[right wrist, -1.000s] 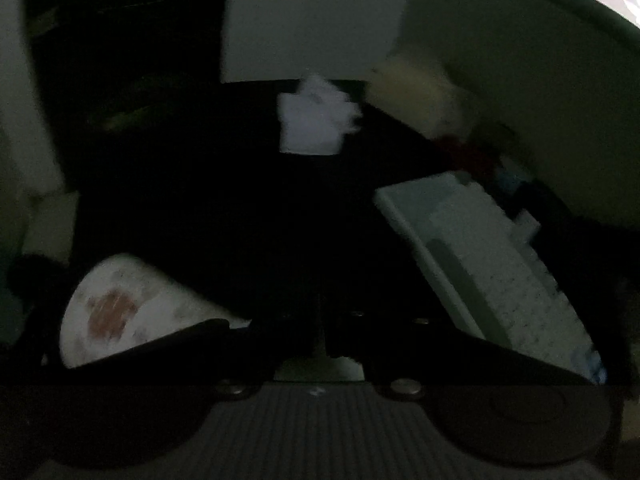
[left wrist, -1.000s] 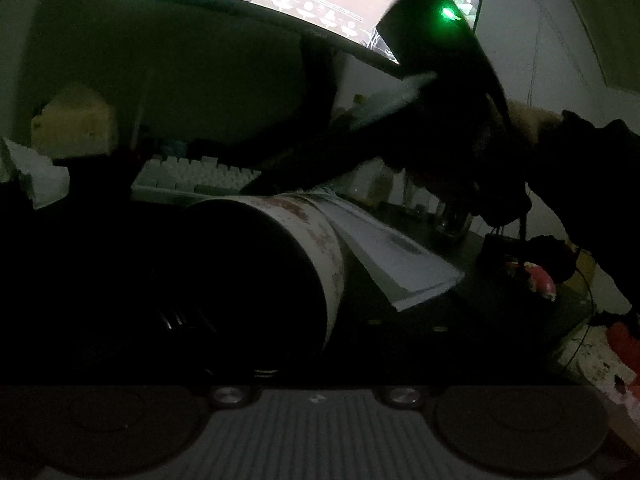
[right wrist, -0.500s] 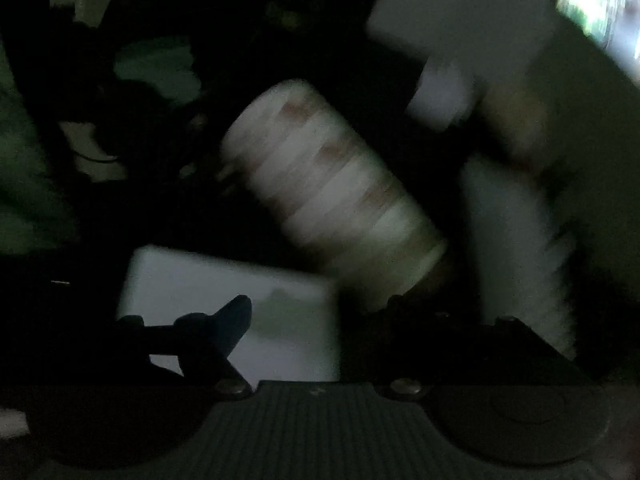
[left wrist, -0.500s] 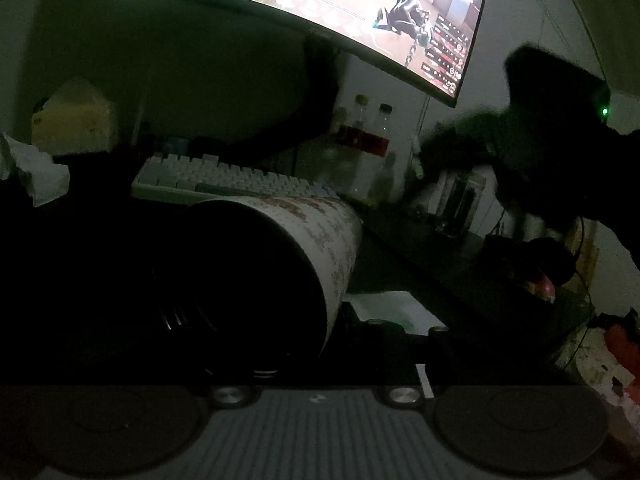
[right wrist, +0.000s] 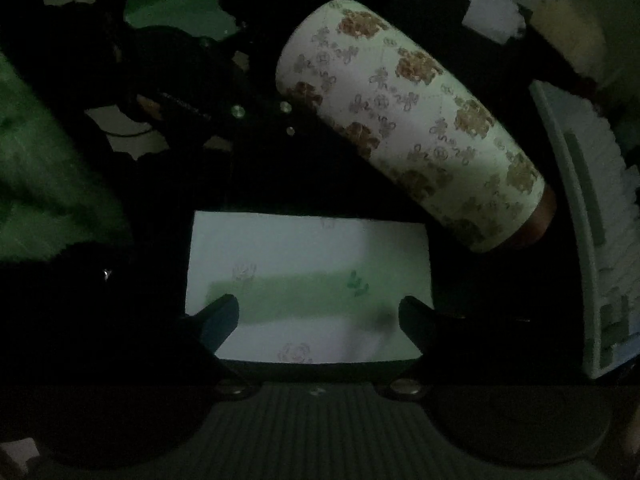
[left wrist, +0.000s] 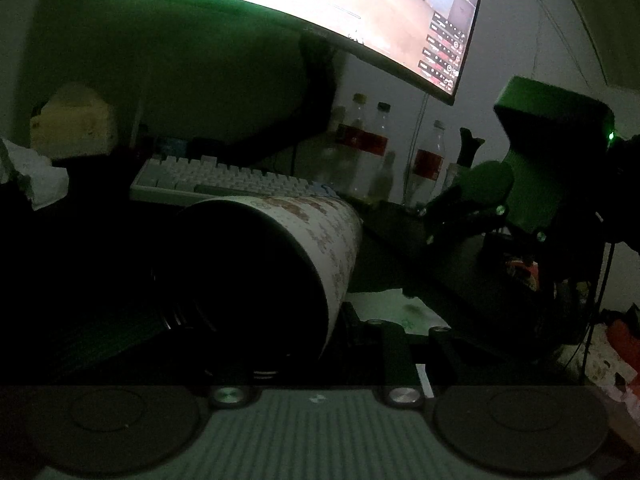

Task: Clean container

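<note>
The room is very dark, and most of the surface (left wrist: 400,240) is lost in black. Largest in the left view is a monitor (left wrist: 320,4) high above the left tongs (left wrist: 316,344), cut off at the top; the writing on it is too small and bright to read. Below it, beyond those tongs, lies a pale keyboard (left wrist: 224,178), partly hidden by the container (left wrist: 320,232).

The container, a white cylinder with a brown flower print, lies on its side straight ahead of the left tongs, its dark open mouth turned toward them. Its inside shows nothing but black. The left fingers are swallowed by the gloom around its rim, so I cannot tell whether those tongs pinch it or not.

In the right view the container (right wrist: 408,120) sits ahead and to the right of the right tongs (right wrist: 320,312), tilted, with a brownish end toward the keyboard (right wrist: 600,240). A white sheet (right wrist: 308,280) with faint printed motifs lies just ahead of the right tongs, whose fingers (right wrist: 218,316) are spread wide with nothing between them.

Bottles (left wrist: 372,152) with red labels stand beyond and right of the left tongs; the labels are unreadable. A crumpled tissue (left wrist: 36,176) lies far left, cut by the edge.
</note>
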`<move>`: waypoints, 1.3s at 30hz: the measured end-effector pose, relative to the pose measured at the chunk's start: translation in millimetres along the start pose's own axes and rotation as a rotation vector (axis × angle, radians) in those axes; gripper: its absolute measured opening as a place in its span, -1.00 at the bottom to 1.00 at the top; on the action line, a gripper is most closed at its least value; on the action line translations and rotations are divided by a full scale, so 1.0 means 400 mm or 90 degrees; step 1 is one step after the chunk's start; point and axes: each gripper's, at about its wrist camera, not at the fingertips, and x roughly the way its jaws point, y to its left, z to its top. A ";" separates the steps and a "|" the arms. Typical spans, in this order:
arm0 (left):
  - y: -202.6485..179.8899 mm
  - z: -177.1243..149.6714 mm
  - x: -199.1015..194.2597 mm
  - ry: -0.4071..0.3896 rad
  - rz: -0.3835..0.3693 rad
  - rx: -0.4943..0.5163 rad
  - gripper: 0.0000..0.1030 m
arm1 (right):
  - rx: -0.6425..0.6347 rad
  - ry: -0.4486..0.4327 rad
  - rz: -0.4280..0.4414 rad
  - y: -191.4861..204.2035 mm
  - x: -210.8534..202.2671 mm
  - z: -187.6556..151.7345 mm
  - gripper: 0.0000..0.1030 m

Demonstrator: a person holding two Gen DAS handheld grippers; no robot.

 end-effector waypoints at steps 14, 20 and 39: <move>-0.001 -0.002 0.002 -0.003 0.002 0.003 -0.59 | 0.016 -0.043 0.017 0.006 -0.029 -0.003 -0.93; 0.000 -0.001 0.001 -0.002 0.001 0.002 -0.59 | 0.022 -0.044 -0.014 0.031 -0.042 -0.022 -0.70; 0.001 -0.001 0.000 -0.009 0.011 -0.003 -0.55 | -0.093 0.017 -0.240 0.298 0.054 0.014 -0.05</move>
